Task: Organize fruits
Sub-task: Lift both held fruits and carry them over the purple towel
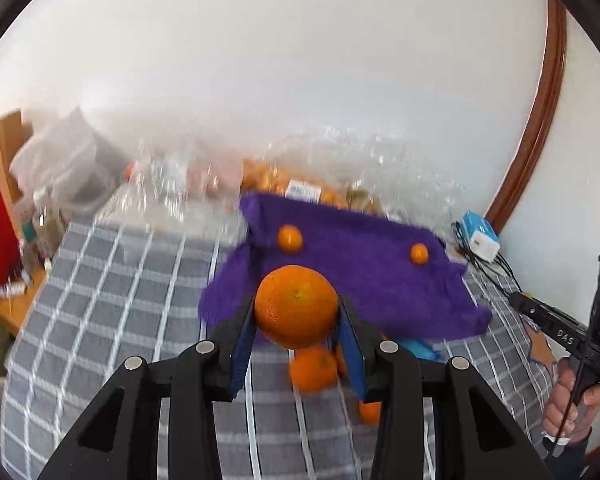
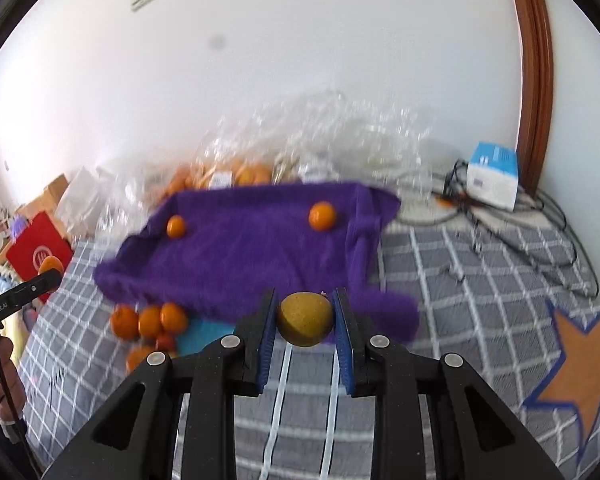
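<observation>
Orange fruit (image 1: 296,306) sits clenched in the left gripper (image 1: 297,312) jaws; right gripper (image 2: 305,318) jaws grasp a yellow-brown fruit (image 2: 305,319). Purple towel (image 2: 252,248) lies at twelve o'clock.

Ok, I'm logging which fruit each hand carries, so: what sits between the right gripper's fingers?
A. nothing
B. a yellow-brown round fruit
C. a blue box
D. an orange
B: in the right wrist view the right gripper is shut on a yellow-brown fruit, while the orange sits in the left gripper.
</observation>
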`<state>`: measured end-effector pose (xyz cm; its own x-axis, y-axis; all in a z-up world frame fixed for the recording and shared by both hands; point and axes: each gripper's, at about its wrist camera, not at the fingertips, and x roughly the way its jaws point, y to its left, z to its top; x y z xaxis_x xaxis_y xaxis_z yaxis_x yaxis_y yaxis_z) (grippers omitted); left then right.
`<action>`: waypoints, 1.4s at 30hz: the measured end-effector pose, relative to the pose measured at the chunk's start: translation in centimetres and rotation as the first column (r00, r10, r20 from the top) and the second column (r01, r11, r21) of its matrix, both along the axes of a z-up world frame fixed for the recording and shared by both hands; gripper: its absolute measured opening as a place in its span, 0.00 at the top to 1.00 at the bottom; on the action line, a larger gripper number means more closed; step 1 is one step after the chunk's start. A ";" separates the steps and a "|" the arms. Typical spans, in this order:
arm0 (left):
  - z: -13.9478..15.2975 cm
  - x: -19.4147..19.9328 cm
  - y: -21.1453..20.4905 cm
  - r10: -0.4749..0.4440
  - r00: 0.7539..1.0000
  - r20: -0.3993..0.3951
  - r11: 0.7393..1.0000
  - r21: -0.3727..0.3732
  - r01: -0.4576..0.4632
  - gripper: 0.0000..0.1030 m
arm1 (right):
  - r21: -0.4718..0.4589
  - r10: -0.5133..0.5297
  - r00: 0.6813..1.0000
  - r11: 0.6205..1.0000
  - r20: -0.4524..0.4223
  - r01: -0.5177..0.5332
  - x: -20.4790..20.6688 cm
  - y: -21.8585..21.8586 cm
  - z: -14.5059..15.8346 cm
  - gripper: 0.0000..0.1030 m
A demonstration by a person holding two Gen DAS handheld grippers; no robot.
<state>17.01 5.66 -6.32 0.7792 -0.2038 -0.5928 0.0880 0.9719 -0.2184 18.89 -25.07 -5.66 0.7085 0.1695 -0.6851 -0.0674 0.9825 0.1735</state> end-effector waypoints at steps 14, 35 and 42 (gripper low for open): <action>0.1 8.9 -2.5 0.046 0.998 0.047 0.999 0.003 -0.046 0.63 | -0.030 -0.022 1.000 0.999 0.020 0.022 9.6 1.0 0.7 0.74; -6.9 11.9 -2.0 0.017 0.997 -0.076 1.000 -0.024 -0.019 0.63 | -0.091 0.018 0.989 0.995 -0.148 -0.031 13.2 2.6 -8.3 0.74; -7.9 12.5 -2.7 0.004 0.992 -0.129 1.000 -0.003 -0.005 0.63 | -0.098 0.020 0.981 0.994 -0.192 -0.040 13.7 2.7 -9.6 0.74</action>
